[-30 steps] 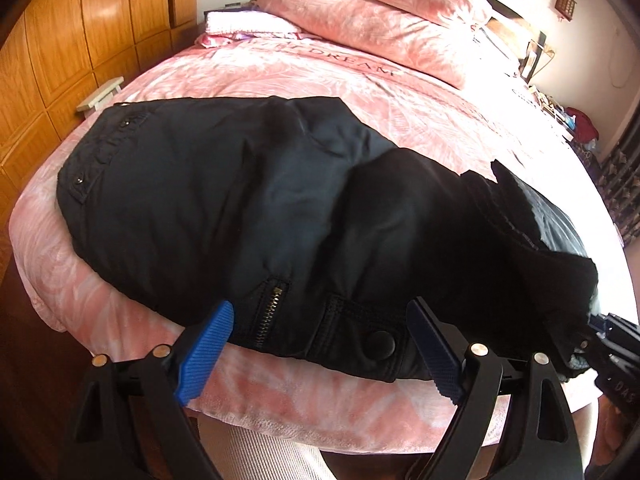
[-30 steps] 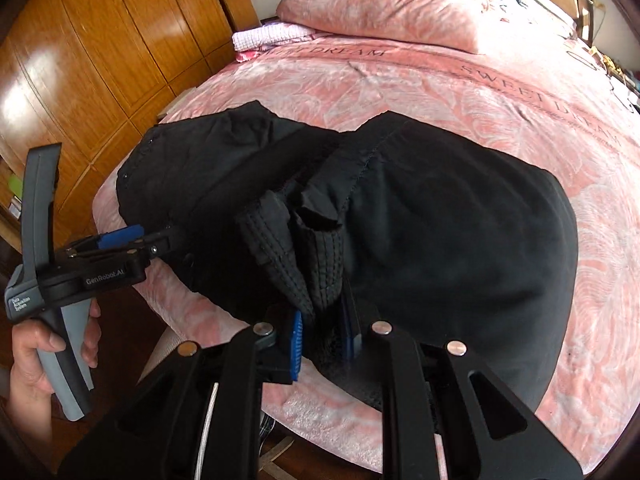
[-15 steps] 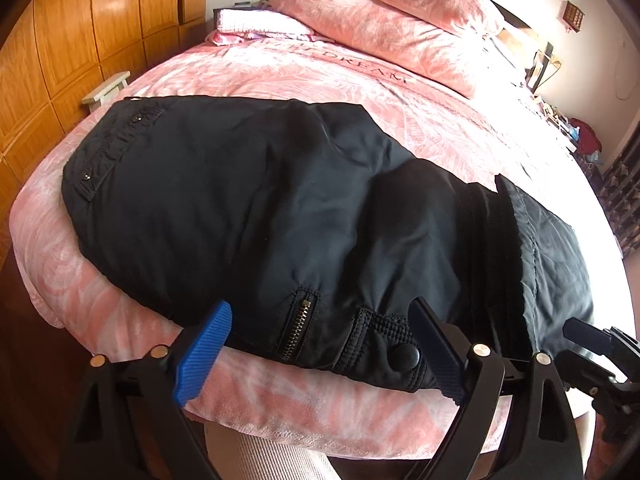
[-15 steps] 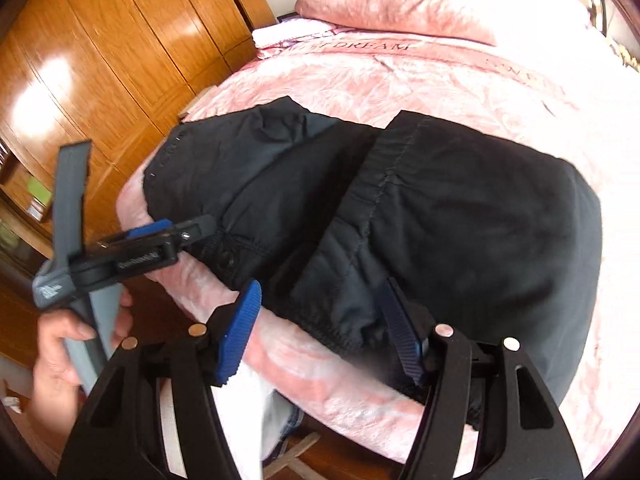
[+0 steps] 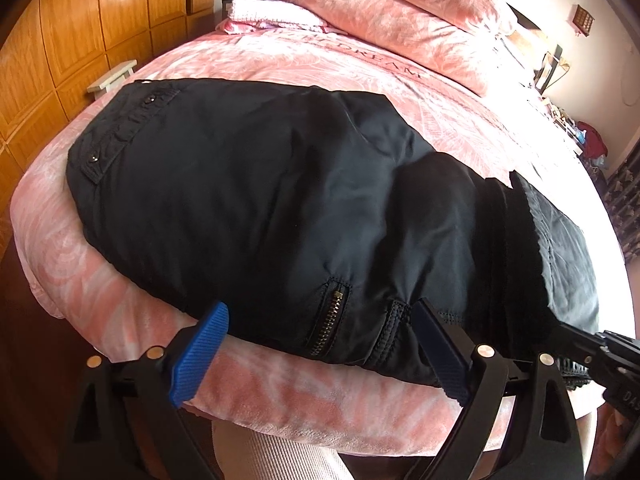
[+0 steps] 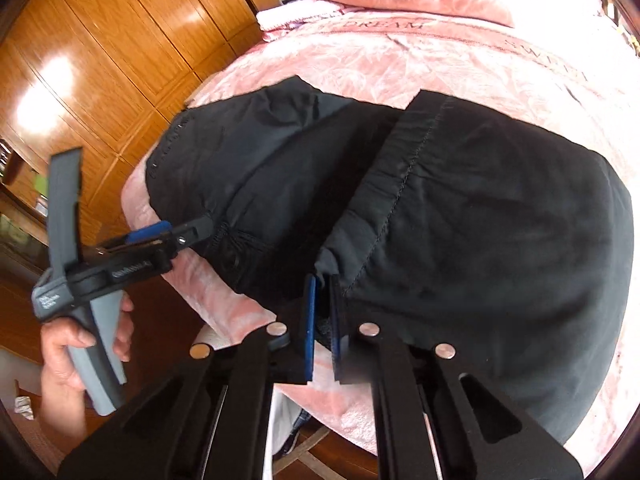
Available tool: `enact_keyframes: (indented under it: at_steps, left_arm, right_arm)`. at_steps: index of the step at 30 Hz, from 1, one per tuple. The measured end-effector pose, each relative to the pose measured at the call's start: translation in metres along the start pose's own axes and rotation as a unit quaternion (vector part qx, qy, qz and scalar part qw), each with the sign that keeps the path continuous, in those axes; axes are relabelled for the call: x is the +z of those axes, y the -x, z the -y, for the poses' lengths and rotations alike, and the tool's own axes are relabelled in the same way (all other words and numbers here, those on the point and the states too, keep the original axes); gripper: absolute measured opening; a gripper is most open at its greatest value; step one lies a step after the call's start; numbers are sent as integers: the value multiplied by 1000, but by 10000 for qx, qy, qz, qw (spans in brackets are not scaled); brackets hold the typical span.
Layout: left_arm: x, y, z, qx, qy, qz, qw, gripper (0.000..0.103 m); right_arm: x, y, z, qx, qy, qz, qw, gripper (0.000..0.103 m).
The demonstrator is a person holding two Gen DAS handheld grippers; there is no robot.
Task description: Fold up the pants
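Note:
Black pants [image 5: 280,200] lie folded across the foot of a pink bed [image 5: 320,396], waistband at the left and a zip pocket at the near edge. In the right wrist view the leg end [image 6: 480,220] lies flat over the rest. My left gripper [image 5: 320,354] stands open at the near edge by the zip, with its right pad against the fabric. It also shows from the side in the right wrist view [image 6: 188,232], held in a hand [image 6: 72,344]. My right gripper [image 6: 322,320] is shut on the pants' knit cuff edge at the near hem corner.
A wooden wardrobe [image 6: 120,60] runs along the left of the bed. Pink pillows [image 5: 400,12] and a folded white towel [image 5: 272,12] lie at the head. A small white stool [image 5: 112,80] stands by the wardrobe. A person's light trouser leg [image 5: 280,456] is below the bed edge.
The right gripper let go of the bunched cuffs, opened wide, then shut again at the near hem. The leg end now lies flat. The left gripper stayed open.

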State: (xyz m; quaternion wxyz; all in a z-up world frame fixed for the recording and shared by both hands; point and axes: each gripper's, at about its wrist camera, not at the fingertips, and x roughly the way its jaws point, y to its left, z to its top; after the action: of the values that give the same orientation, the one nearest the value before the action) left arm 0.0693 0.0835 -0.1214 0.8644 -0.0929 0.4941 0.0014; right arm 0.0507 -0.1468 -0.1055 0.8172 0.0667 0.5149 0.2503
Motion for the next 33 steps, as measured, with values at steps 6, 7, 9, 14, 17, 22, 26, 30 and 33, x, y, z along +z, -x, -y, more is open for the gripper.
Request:
enact_keyframes:
  at_steps: [6, 7, 9, 14, 17, 22, 26, 30, 33]
  left_arm:
    - [0, -1, -3, -35, 64, -15, 10000, 93]
    - [0, -1, -3, -38, 63, -12, 10000, 93]
    - [1, -2, -2, -45, 62, -14, 10000, 93]
    - [3, -2, -5, 2, 13, -44, 10000, 93]
    - [3, 1, -8, -6, 39, -18, 10000, 93]
    - [0, 2, -8, -41, 86, -32, 9999, 94]
    - [-1, -5, -5, -68, 67, -129, 9999, 94]
    - [-2, -3, -4, -59, -6, -129, 9999, 94]
    - [2, 3, -9, -43, -110, -77, 9999, 94]
  right_arm:
    - [11, -10, -16, 58, 227, -138, 9996, 7]
    - [9, -20, -11, 52, 100, -327, 9994, 8]
    - [5, -37, -1, 72, -149, -542, 9984, 10]
    - [2, -23, 4, 300, -281, -456, 9981, 32]
    - [3, -1, 5, 406, -303, -210, 9985, 33]
    - [4, 6, 15, -151, -272, -19, 9995, 33]
    - [-1, -32, 24, -357, -311, -454, 9978, 31]
    - [2, -22, 21, -287, -314, -314, 9986, 33]
    - [5, -7, 16, -87, -265, -99, 9996, 33]
